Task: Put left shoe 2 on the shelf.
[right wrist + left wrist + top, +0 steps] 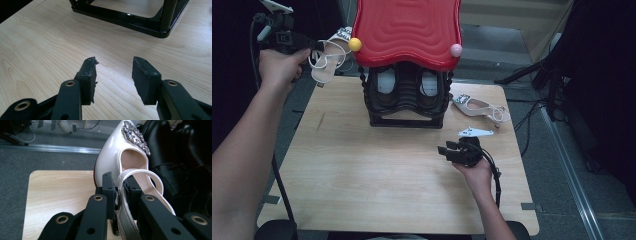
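Note:
My left gripper (318,46) is raised at the table's far left corner, shut on a white heeled shoe (328,64). In the left gripper view the jaws (121,188) pinch the shoe's side wall by the heel strap, and the shoe (113,155) points away with a rhinestone buckle (136,136) on its toe. It hangs next to the black shoe rack (406,97) with a red wavy top (407,27). A second white shoe (479,106) lies on the table right of the rack. My right gripper (444,149) rests low over the table (50,50), open and holding nothing (113,68).
A yellow ball (355,44) and a pink ball (456,50) sit at the red top's front corners. White shoes stand inside the rack (387,80). The rack's black base bar (130,20) lies ahead of the right gripper. Cables and stand legs (532,75) crowd the floor at right.

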The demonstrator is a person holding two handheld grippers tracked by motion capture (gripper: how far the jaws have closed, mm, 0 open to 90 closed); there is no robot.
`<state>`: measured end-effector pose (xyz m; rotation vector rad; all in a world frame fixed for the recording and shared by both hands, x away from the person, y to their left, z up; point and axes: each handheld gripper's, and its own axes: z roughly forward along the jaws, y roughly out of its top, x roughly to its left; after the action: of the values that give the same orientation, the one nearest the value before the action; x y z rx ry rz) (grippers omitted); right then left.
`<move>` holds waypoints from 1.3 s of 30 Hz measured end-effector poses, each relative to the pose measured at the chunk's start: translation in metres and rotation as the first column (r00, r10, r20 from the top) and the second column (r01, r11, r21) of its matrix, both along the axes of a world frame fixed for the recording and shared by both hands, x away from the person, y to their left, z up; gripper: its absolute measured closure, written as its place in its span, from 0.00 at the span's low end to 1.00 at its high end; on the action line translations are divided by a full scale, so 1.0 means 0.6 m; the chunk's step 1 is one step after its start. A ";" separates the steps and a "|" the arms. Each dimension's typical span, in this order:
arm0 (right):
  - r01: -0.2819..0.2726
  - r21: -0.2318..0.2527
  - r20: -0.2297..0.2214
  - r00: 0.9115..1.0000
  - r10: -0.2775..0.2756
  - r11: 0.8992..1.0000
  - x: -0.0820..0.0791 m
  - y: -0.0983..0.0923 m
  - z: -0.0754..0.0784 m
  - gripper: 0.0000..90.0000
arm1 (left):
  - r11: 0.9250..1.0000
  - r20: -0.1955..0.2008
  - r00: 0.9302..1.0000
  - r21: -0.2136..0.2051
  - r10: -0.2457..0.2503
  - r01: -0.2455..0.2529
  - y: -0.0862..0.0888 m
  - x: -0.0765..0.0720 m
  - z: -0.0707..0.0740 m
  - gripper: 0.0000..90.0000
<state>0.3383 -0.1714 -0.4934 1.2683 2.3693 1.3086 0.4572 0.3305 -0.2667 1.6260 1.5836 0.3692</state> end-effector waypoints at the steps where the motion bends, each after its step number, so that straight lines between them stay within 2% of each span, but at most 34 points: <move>1: -0.001 0.002 -0.001 1.000 0.001 1.000 0.000 0.000 0.000 0.62 | 1.000 0.004 1.000 -0.004 0.002 -0.002 0.000 -0.001 0.004 0.92; 5: -0.003 0.001 0.001 1.000 0.003 1.000 0.000 0.000 0.000 0.62 | 1.000 0.027 1.000 -0.026 0.000 0.000 0.002 -0.007 0.026 0.92; 14: 0.000 0.000 0.001 1.000 0.000 1.000 0.000 0.000 -0.001 0.62 | 1.000 0.059 0.998 -0.009 -0.004 0.004 -0.004 -0.016 0.080 0.92; 18: 0.001 0.000 0.001 1.000 -0.001 1.000 0.000 0.000 -0.001 0.62 | 1.000 0.055 0.998 -0.015 -0.013 0.013 -0.006 -0.019 0.102 0.91; 23: 0.008 0.006 0.000 1.000 -0.008 1.000 0.000 -0.002 0.000 0.61 | 1.000 0.051 0.998 0.001 -0.020 0.020 -0.011 -0.025 0.136 0.92; 29: 0.007 0.003 -0.003 1.000 -0.007 1.000 0.000 -0.001 0.000 0.61 | 0.999 0.091 0.996 -0.021 -0.026 0.028 -0.028 -0.032 0.177 0.91; 31: 0.004 0.002 -0.006 1.000 -0.004 1.000 0.000 -0.001 -0.001 0.61 | 0.999 0.097 0.994 -0.016 -0.043 0.045 -0.034 -0.035 0.190 0.91; 35: 0.003 0.000 -0.005 1.000 -0.003 1.000 0.000 0.001 -0.003 0.61 | 0.999 0.125 0.991 -0.019 -0.044 0.047 -0.046 -0.042 0.219 0.91; 39: -0.004 -0.002 -0.006 1.000 0.004 1.000 -0.001 0.003 -0.002 0.61 | 0.998 0.142 0.988 -0.031 -0.056 0.061 -0.062 -0.040 0.234 0.91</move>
<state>0.3379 -0.1698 -0.4948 1.2690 2.3774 1.3055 0.4331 0.2933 -0.1262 1.5800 1.4260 0.4139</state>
